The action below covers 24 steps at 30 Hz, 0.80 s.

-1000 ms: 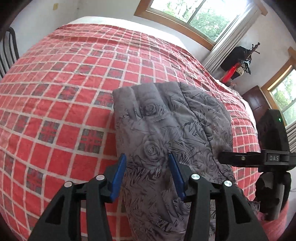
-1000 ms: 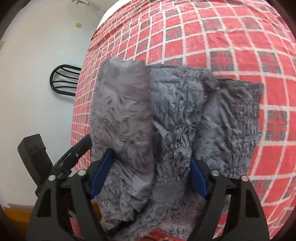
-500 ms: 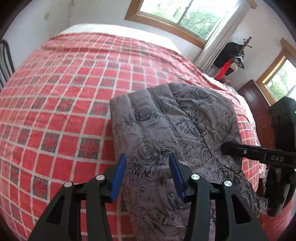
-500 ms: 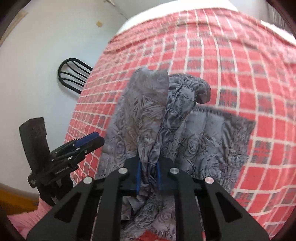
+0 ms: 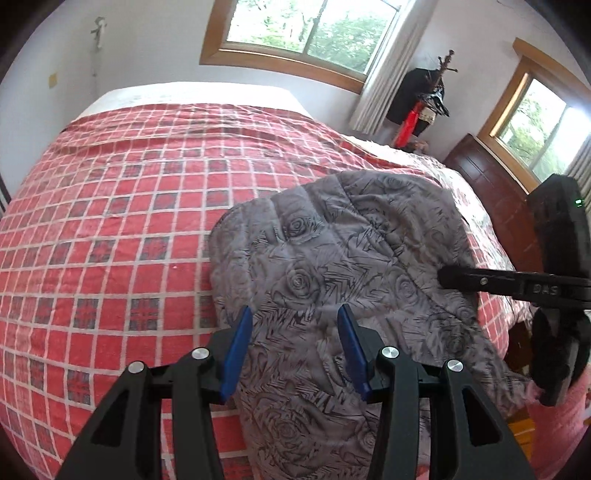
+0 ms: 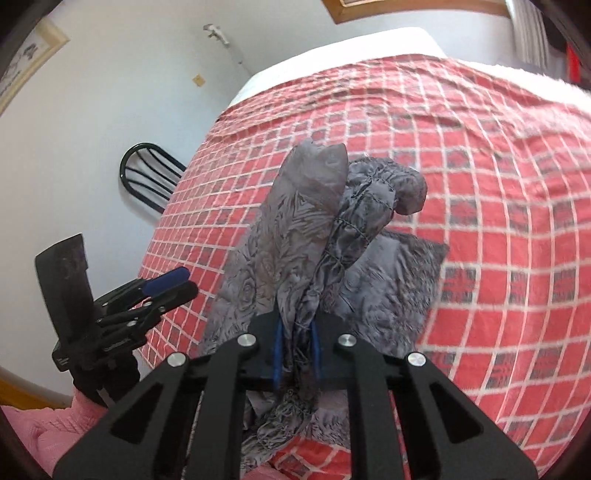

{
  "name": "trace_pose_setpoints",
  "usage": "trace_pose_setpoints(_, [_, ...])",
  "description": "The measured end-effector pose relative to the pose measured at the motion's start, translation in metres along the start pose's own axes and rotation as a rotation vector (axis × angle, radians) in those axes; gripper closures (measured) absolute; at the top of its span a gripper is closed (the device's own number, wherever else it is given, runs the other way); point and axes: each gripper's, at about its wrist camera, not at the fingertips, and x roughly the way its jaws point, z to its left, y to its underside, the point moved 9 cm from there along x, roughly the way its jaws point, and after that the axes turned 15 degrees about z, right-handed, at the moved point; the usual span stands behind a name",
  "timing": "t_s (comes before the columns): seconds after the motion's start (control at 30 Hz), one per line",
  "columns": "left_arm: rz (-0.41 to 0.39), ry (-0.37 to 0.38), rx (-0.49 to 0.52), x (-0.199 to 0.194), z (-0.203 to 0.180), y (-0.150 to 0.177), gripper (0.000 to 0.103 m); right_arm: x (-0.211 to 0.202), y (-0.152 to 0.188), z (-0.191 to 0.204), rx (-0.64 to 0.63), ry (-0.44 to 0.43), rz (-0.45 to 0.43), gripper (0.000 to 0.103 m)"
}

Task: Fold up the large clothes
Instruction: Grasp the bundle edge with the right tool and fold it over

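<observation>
Left wrist: red checked bedspread [image 5: 110,258], 2 windows [image 5: 295,29], perhaps coat stand [image 5: 436,92].

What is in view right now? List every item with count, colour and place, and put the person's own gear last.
Garment: one, grey with a rose print, lying on the bed, partly lifted.
Bedspread: one, red check with white lines, covering the bed.
Windows: two, wood-framed, on the far walls.
Curtain: one, white, beside the far window.
Coat stand: one, dark, hung with black clothes, in the corner.
Chair: one, black metal, beside the bed.
Left gripper: black with blue pads, open above the garment.
Right gripper: black with blue pads, shut on a gathered fold of the garment.
</observation>
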Motion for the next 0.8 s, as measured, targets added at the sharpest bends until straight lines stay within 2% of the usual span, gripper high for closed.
trace_pose_setpoints(0.13, [0.025, -0.008, 0.003, 0.011, -0.003, 0.003, 0.056, 0.012, 0.012, -0.016, 0.045, -0.028, 0.018, 0.092])
trace_pose_setpoints(0.27, [0.059, -0.019, 0.008, 0.027, -0.002, 0.008, 0.056, 0.028, 0.022, -0.032, 0.077, -0.018, 0.040, 0.091])
trace_pose_setpoints(0.43, [0.125, -0.035, 0.006, 0.058, 0.001, 0.021, 0.055, 0.067, 0.035, -0.072, 0.168, -0.037, 0.082, 0.088])
trace_pose_setpoints(0.53, [0.116, -0.043, 0.025, 0.066, -0.001, 0.024, 0.054, 0.081, 0.040, -0.085, 0.200, -0.084, 0.082, 0.085])
trace_pose_setpoints(0.7, [0.120, -0.013, 0.019, 0.085, 0.002, 0.027, 0.051, 0.096, 0.040, -0.092, 0.186, -0.072, 0.072, 0.081])
trace_pose_setpoints(0.8, [0.116, -0.022, 0.023, 0.097, 0.004, 0.029, 0.051, 0.102, 0.040, -0.094, 0.192, -0.074, 0.071, 0.081])
